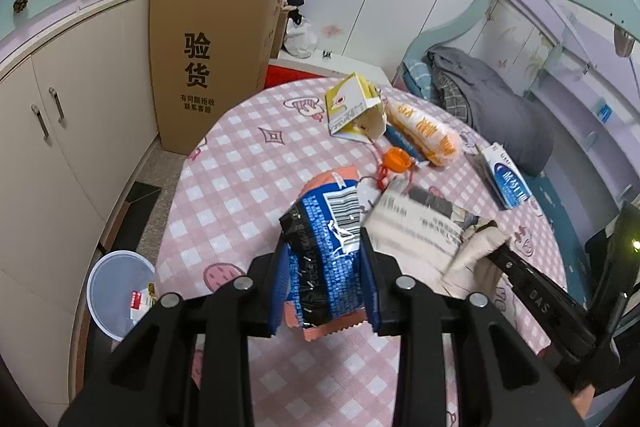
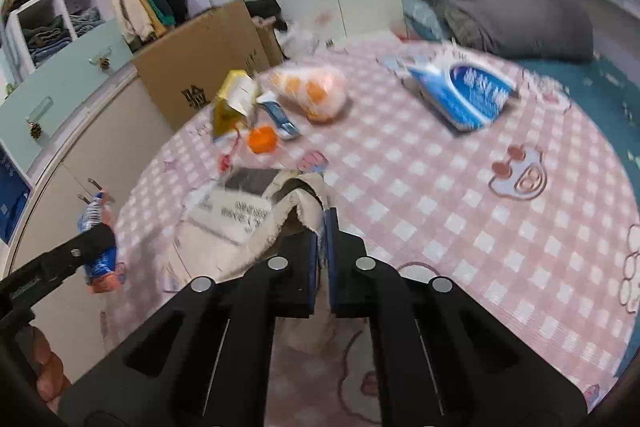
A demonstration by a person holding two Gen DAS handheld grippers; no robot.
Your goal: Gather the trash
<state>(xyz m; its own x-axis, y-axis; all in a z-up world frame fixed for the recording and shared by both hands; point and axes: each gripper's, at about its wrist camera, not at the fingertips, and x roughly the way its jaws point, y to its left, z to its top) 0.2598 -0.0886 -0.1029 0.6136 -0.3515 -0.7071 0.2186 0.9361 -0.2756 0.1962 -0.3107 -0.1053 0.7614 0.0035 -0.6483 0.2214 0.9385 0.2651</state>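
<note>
On the pink checked table [image 1: 248, 163], the right gripper [image 2: 324, 227] is clenched on the torn edge of a beige paper bag [image 2: 224, 227] lying just ahead of it. The left gripper [image 1: 324, 247] grasps a blue snack wrapper [image 1: 328, 235] upright between its fingers, above the table's near edge, beside the bag.

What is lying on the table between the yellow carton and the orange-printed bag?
In the right wrist view, a small blue-and-white packet lies between the yellow carton and the orange-printed bag, with an orange cap just in front.
</note>
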